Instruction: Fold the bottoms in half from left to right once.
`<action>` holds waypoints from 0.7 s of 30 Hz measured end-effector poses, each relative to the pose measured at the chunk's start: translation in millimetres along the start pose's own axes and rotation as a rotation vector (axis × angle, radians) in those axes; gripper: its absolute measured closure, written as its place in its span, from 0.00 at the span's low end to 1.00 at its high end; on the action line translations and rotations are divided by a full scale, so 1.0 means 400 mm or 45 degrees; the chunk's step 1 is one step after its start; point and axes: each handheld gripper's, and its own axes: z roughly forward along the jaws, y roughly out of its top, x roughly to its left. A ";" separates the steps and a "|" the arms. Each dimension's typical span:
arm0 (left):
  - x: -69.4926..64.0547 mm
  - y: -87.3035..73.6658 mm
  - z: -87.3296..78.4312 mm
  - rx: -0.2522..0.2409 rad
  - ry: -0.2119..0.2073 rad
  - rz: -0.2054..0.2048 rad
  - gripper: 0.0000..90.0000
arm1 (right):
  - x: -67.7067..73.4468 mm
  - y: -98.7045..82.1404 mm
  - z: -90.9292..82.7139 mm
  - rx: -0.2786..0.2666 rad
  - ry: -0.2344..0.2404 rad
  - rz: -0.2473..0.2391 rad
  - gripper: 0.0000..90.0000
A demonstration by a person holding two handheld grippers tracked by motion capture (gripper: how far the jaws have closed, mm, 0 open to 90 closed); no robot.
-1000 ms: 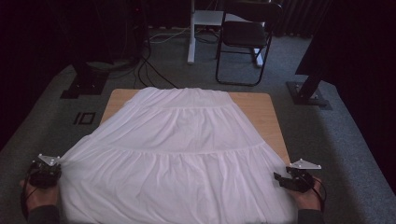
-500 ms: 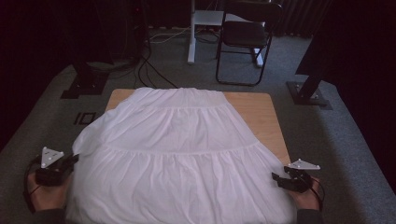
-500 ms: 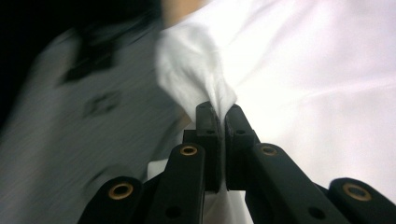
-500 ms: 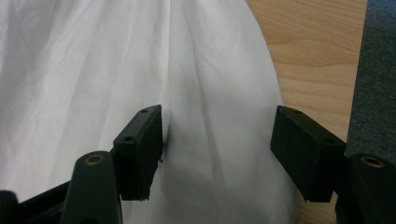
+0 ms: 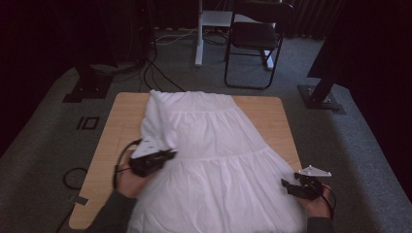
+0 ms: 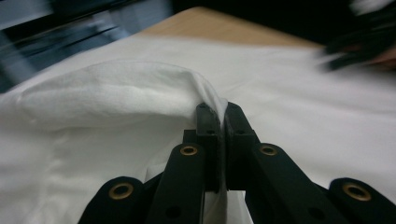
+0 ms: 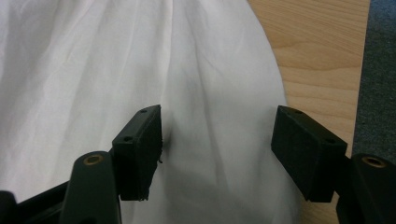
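Lying spread over the wooden counter, the white skirt is showing no readable label or writing, though the dim high view may be hiding small print. The left gripper is pinching its left edge in closed jaws, folding it rightward. The right gripper is hovering with jaws wide over the right hem.

A studio: black curtains, floor cables, stand bases.

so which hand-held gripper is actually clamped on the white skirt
The left hand-held gripper: its jaws are shut on a fold of the white skirt, lifted over the cloth. The right hand-held gripper stands open above the skirt's edge.
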 end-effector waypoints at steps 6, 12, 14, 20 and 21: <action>-0.149 0.058 0.189 0.026 -0.346 0.063 0.96 | 0.005 0.004 0.003 0.006 -0.010 0.009 0.37; -0.120 0.031 0.247 0.089 -0.244 0.011 0.67 | 0.049 0.039 -0.008 0.020 -0.031 -0.024 0.45; -0.093 0.020 0.225 0.092 -0.185 0.003 0.67 | 0.061 0.049 -0.013 0.008 -0.026 -0.037 0.46; 0.021 -0.067 0.119 0.125 0.047 -0.125 0.63 | 0.201 0.146 -0.046 -0.124 0.161 -0.167 0.51; 0.041 -0.092 0.095 0.142 0.103 -0.147 0.62 | 0.220 0.155 -0.046 -0.136 0.192 -0.187 0.51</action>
